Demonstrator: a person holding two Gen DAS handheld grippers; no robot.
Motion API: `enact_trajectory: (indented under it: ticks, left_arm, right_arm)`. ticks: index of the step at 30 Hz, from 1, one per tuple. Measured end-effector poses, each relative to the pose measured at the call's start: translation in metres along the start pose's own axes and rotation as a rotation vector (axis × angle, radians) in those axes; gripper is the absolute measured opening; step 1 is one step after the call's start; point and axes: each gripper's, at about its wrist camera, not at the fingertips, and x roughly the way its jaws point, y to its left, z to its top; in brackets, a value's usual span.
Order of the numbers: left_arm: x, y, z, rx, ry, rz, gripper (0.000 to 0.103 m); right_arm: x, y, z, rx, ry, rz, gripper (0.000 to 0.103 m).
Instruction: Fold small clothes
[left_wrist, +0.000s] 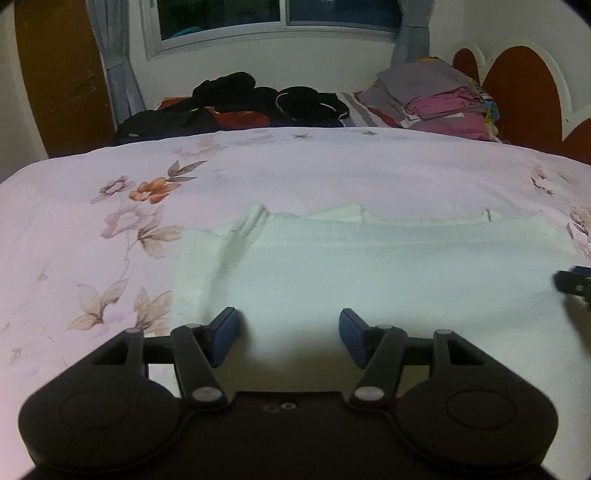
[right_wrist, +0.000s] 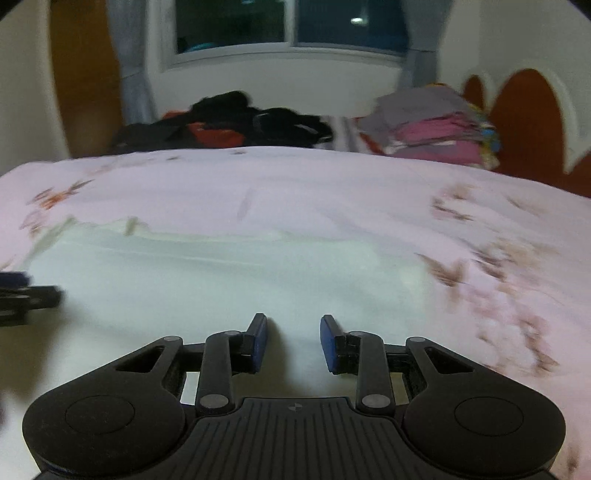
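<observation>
White garment lies spread flat on floral bedsheet, nearest thing to both cams; all places below given rel. to it. Left gripper sits over garment's near edge, twd its left side, blue pads apart w/ a mid-wide gap, nothing btwn them, only cloth below. Right gripper over the near edge too, more twd garment's right half, jaws narrower but plainly parted, nothing pinched. Whether either set of tips touches the cloth: can't tell. A long crease runs up garment's left part; far edge looks folded/layered w/ small bumps. Sheet shows on left, right & beyond garment. Further back past garment, at far side of bed: dark clothes pile on left, folded stack of grey & pink items on right. Behind those, window w/ curtains on the wall. Right cam pic is blurred.
</observation>
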Motion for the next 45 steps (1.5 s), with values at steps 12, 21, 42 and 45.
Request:
enact_trajectory:
  ticks: [12,21,42,45]
  left_arm:
    - [-0.034,-0.002,-0.001,-0.031,-0.004,-0.004,0.059]
    - [-0.038,-0.017,-0.025,-0.007,0.032,-0.019,0.06]
    - [-0.063,-0.001,-0.055,0.003,0.048,-0.073,0.061]
    - [-0.072,-0.006,-0.063,0.018,0.043,-0.098,0.061]
  right_arm:
    - [-0.034,0.006,-0.002,0.04,-0.039,0.028,0.03]
    - [-0.047,0.063,-0.016,-0.013,-0.016,0.141,0.031]
    - [-0.085,0.039,-0.064,0.067,0.037,0.035,0.031]
    - [-0.091,0.056,-0.067,0.051,0.031,0.054,0.031]
